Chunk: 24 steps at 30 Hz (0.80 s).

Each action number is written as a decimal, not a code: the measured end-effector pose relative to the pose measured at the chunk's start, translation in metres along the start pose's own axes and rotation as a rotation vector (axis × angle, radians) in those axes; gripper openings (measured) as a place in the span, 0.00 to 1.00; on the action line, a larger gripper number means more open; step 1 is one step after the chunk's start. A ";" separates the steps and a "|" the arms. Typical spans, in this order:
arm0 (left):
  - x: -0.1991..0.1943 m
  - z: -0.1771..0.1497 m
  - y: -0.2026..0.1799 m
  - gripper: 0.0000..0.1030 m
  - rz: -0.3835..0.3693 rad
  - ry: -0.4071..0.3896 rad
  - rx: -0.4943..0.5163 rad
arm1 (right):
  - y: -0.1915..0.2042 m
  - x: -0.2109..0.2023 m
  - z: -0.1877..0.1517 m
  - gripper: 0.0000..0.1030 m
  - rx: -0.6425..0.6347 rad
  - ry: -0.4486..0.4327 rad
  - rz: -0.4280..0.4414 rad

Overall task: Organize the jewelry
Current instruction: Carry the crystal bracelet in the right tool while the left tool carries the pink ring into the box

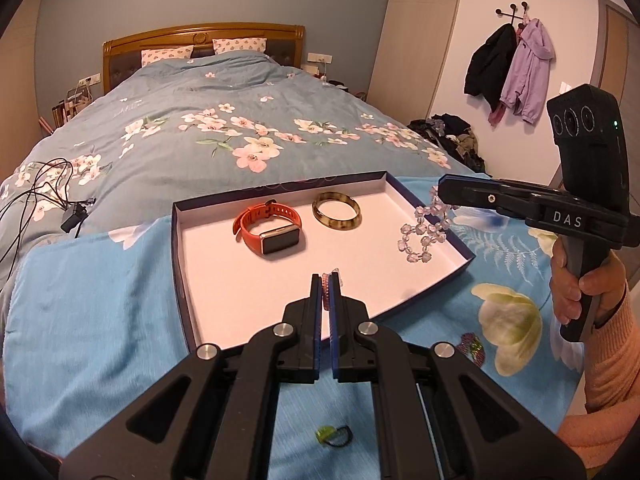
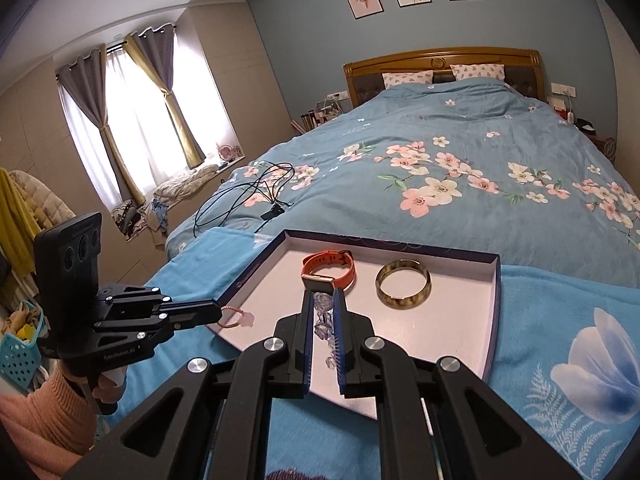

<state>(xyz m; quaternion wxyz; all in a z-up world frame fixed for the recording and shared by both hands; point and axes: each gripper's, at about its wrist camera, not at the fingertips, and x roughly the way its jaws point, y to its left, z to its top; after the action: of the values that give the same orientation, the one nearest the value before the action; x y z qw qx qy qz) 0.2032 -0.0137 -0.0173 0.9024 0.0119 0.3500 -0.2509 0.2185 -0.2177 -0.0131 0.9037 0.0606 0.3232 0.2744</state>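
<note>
Left gripper (image 1: 326, 285) has its jaws pinched nearly together on a pink bracelet (image 2: 237, 317), hanging over the tray's (image 1: 182, 240) near-left part; from the right wrist view the bracelet dangles right at the tray's left rim, flower charm at the tip. The tray is a shallow box lid with a dark rim, sitting on a bright blue cloth (image 1: 100, 320) at the foot of the bed (image 1: 200, 128). Plenty of bare white floor in the near half, from 6 to 9 o'clock of the tray's middle.

Inside: one orange watch (image 1: 269, 229) at about 11 o'clock, one mottled bangle (image 1: 337, 211) at 1 o'clock, the two near each other but apart. At 3 o'clock the right gripper (image 1: 440, 192) comes in over the right rim, closed down on a clear bead bracelet (image 1: 422, 236); the beads hang from its tip and the low end looks like it reaches the tray floor by the right wall, can't tell for sure. In the right wrist view the beads sit between the jaws, which show a narrow gap.

Outside the tray on the cloth: one green ring (image 1: 332, 436) at 6 o'clock under the left gripper, and one dark bead piece (image 1: 472, 346) at 4 o'clock. One bundle of black cables (image 1: 48, 192) lies on the duvet at far left.
</note>
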 end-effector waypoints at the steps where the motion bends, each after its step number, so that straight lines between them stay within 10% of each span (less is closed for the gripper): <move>1: 0.003 0.001 0.001 0.03 0.003 0.003 -0.004 | -0.001 0.003 0.001 0.08 0.005 0.002 -0.002; 24: 0.068 0.022 0.031 0.01 0.024 0.086 -0.056 | -0.028 0.060 0.012 0.08 0.133 0.062 0.032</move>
<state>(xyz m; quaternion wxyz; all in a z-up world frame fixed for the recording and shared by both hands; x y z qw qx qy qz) 0.2741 -0.0213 -0.0486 0.8895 0.0015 0.3953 -0.2292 0.2771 -0.2078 -0.0451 0.8827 0.1174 0.3674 0.2685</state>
